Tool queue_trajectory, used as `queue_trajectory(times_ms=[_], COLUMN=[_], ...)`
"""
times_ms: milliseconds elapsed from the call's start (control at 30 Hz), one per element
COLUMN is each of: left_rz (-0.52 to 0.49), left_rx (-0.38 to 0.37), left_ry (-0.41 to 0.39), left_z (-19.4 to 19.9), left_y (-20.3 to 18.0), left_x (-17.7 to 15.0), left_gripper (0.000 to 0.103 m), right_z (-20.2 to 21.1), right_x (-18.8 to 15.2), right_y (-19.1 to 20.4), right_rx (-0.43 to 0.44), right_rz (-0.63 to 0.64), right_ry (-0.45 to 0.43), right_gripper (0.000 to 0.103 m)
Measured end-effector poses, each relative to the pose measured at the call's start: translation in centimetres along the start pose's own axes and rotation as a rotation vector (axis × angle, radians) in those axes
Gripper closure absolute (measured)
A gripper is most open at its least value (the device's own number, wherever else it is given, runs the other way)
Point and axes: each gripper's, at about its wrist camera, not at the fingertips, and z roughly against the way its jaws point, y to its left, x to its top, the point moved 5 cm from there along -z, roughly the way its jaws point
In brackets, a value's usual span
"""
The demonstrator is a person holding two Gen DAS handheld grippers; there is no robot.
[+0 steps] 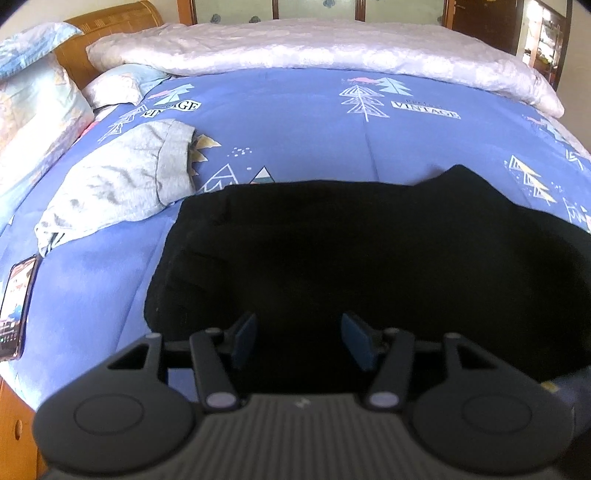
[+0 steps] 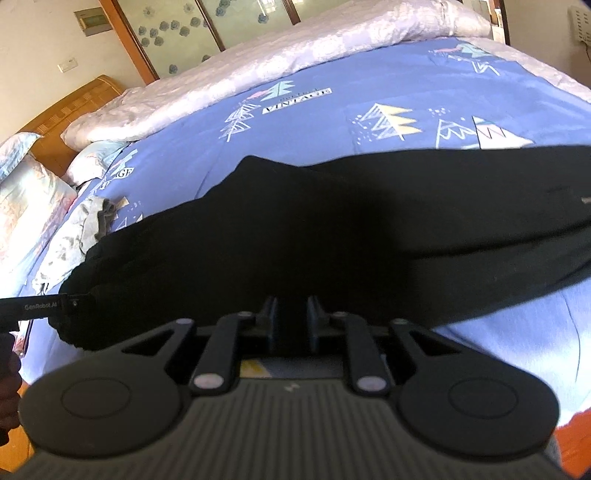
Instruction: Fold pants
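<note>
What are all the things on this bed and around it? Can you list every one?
black pants: one, black, spread on the near part of the quilt
grey garment: one, grey, crumpled, left of the pants
phone: one, screen lit, at the quilt's left edge
quilt: one, blue with tree prints, covering the bed
pale blanket: one, whitish, along the far side of the bed
pillows: at least three, pale patterned, by the headboard
headboard: one, brown wood, far left
left gripper: one, black with blue pads, open, over the pants
right gripper: one, black, narrow gap between pads, nothing clearly held, over the pants
</note>
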Motion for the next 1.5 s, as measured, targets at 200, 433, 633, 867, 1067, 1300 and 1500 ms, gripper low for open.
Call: queue_trajectory(times_ms=[200, 433, 633, 867, 1067, 1300, 1500], left_rz=[-0.021, -0.030, -0.053, -0.045, -0.041, -0.050, -0.047], left_rx=[0.029, 0.054, 0.070, 0.052, 0.041, 0.042, 0.027], left_ry=[0.012, 0.042, 0.036, 0.030, 0.025, 0.011, 0.000], left_z=[-0.4, -1.7, -2.0, -1.8, -2.0, -2.1, -1.8], left_y=[-0.3, -0.5, -0.9, -0.7, -0.5, -0.6, -0.5], left_x=[-0.7, -1.5, -1.9, -2.1, -2.2, -2.4, -2.6], left_gripper=[0.050, 0.048, 0.048, 0.048, 0.047, 0.046, 0.046], right_z=[-0.2, -1.8, -1.5, -1.5, -1.6, -1.4, -1.3], right_x=[-0.9, -2.3, -2.4, -2.3, -2.2, -2.2, -2.3], right_y=[-0.5, -3.1, -2.9, -3.3, -3.4, -3.9, -4.1], right_rx=[-0.007, -0.035, -0.033, -0.030, -0.022, -0.005, 0.001], right_rz=[-0.017, -0.098, -0.084, -0.094, -0.104, -0.124, -0.118], right_ry=[0.011, 0.064, 0.067, 0.068, 0.068, 0.067, 0.061], right_gripper=[0.081, 0.083, 0.083, 0.083, 0.082, 0.082, 0.082])
